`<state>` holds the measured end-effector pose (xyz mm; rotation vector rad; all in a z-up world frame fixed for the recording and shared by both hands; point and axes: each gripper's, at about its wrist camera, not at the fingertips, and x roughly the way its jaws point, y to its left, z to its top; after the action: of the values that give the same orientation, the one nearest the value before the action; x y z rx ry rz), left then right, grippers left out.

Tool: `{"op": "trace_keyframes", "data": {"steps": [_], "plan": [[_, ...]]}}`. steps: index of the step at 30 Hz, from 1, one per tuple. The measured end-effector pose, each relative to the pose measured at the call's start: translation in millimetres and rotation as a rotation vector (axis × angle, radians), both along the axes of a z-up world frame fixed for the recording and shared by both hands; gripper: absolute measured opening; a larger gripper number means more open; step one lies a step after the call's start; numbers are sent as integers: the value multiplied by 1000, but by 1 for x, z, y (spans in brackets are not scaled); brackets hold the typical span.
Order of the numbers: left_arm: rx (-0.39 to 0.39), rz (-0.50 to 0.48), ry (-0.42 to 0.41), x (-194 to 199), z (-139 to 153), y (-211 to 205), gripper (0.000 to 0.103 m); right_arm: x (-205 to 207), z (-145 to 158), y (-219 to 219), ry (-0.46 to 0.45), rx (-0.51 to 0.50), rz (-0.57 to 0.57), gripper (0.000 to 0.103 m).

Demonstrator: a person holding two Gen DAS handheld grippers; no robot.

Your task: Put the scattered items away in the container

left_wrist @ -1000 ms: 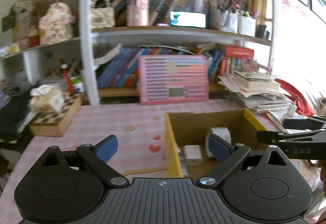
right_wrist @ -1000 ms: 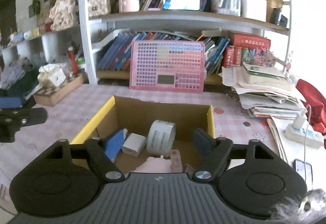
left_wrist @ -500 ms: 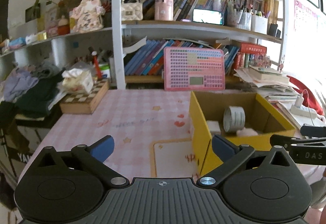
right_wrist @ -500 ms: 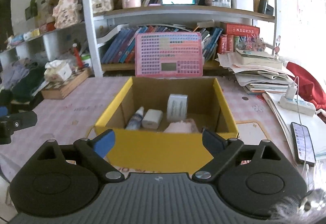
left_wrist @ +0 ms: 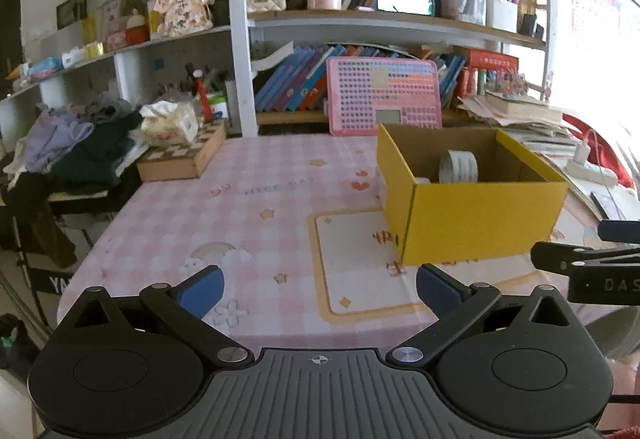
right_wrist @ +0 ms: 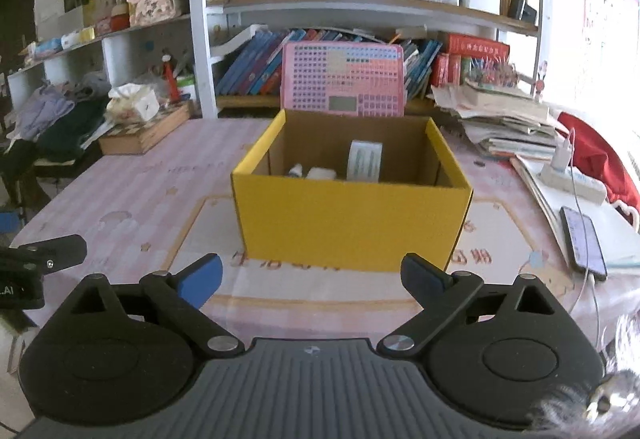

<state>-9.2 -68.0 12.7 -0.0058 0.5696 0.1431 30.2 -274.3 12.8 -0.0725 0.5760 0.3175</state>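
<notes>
Yellow box (right_wrist: 352,223) ahead of right tongs (right_wrist: 310,277), right of left tongs (left_wrist: 318,289); both wide open, empty.

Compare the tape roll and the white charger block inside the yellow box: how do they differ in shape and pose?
The tape roll is a ring standing on its edge and rises well above the front wall of the yellow box; the white charger block is a low, rounded block that barely shows over it. The roll carries faint printing; the block looks plain. Both are pale.

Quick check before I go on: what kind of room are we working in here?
Most likely a home study or bedroom desk: crowded bookshelves behind, a pink checked tablecloth, a pile of clothes at the side, and the yellow box on the table.
</notes>
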Motion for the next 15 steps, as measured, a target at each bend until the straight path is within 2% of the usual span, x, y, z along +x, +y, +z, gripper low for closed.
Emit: {"op": "trace_keyframes", "data": {"steps": [8, 15], "plan": [[-6, 16, 25, -14, -3, 6, 103, -16, -1, 8, 21, -4, 19, 99], [-34, -11, 43, -21, -4, 7, 103, -24, 0, 18, 26, -24, 57, 100]]}}
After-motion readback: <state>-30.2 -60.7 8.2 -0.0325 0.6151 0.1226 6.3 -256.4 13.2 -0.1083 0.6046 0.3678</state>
